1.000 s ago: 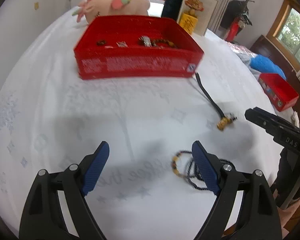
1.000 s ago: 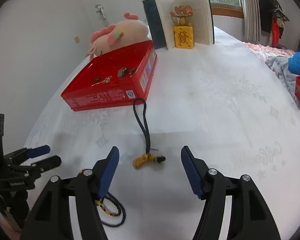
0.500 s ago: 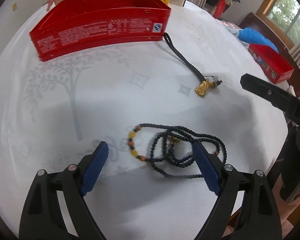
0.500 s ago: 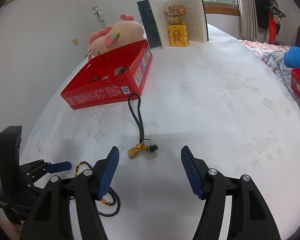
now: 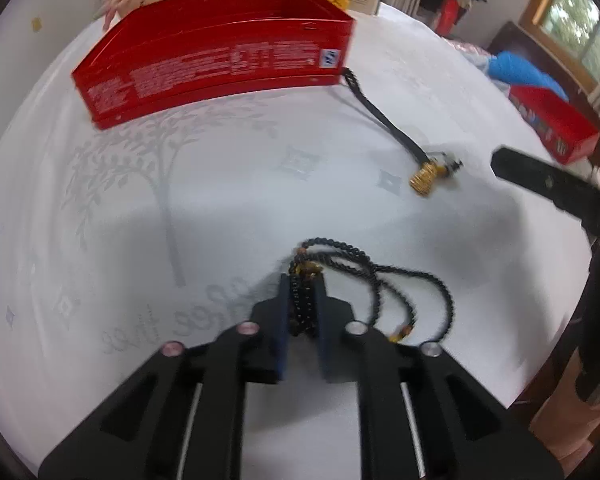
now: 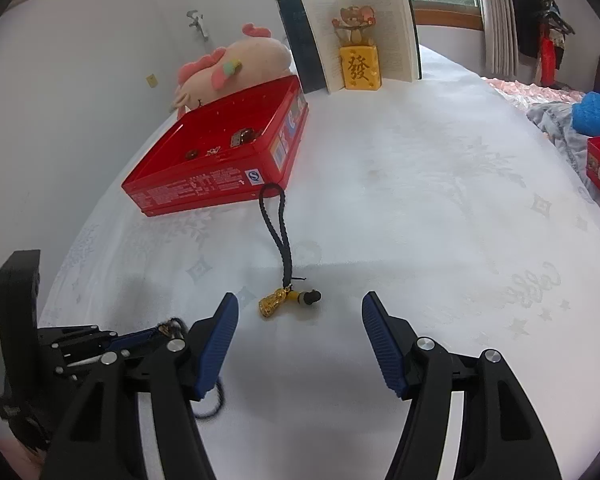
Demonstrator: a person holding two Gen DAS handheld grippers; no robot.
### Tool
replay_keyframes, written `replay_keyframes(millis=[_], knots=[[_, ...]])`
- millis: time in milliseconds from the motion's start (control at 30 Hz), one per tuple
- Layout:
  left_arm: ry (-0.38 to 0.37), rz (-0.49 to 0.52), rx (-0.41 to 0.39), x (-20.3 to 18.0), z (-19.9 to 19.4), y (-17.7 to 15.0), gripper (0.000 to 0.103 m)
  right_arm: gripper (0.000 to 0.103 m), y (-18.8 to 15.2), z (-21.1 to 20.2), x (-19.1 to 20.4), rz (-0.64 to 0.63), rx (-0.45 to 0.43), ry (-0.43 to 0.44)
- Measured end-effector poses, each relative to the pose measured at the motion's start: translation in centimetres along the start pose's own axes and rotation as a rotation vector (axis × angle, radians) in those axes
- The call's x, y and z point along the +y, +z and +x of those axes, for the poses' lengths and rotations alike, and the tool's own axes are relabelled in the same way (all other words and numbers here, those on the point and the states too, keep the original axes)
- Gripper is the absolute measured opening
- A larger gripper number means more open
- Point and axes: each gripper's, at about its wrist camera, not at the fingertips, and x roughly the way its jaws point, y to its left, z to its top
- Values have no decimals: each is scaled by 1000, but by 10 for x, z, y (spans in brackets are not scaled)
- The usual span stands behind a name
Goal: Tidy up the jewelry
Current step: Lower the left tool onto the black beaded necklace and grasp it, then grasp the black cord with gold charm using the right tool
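My left gripper (image 5: 302, 284) is shut on a bunch of a black bead necklace (image 5: 384, 272) that lies on the white tablecloth; loose loops trail to its right. It shows at the left of the right wrist view (image 6: 140, 338). A black cord with a gold charm (image 5: 424, 174) lies between the necklace and the red tin box (image 5: 216, 64). My right gripper (image 6: 300, 320) is open and empty, just short of the gold charm (image 6: 271, 306). The red tin (image 6: 220, 156) holds several small jewelry pieces.
A pink plush toy (image 6: 236, 68), an open book (image 6: 360, 36) and a yellow figurine block (image 6: 359, 68) stand behind the tin. A second red box (image 5: 552, 126) and a blue cloth (image 5: 520, 70) sit at the far right edge of the table.
My left gripper moved down onto the bead necklace and closed on it. My right gripper stayed open and shifted slightly toward the gold charm.
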Motion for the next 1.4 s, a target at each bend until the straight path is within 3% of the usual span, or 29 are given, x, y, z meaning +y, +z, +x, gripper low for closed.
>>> replay_keyframes(millis=[167, 333, 533, 800, 900, 967, 1133, 1267, 1400], knots=[[56, -75, -45, 31, -8, 6, 6, 64, 4, 9, -5, 31, 41, 43], [97, -149, -80, 65, -15, 14, 6, 51, 5, 20, -5, 66, 100, 76], [77, -176, -74, 81, -12, 16, 5, 41, 5, 29, -6, 127, 146, 90], [17, -130, -67, 72, -12, 11, 7, 41, 8, 47, 8, 165, 198, 96], [25, -114, -62, 68, -7, 12, 21, 41, 9, 58, 11, 188, 218, 93], [19, -100, -62, 63, -5, 14, 42, 41, 11, 62, 13, 197, 213, 77], [25, -55, -59, 50, -1, 15, 58, 36, 16, 68, 13, 217, 205, 57], [72, -8, -65, 36, 6, 16, 55, 15, 17, 71, 10, 215, 189, 8], [70, 8, -71, 31, 5, 17, 30, 11, 15, 69, 8, 199, 172, 10]])
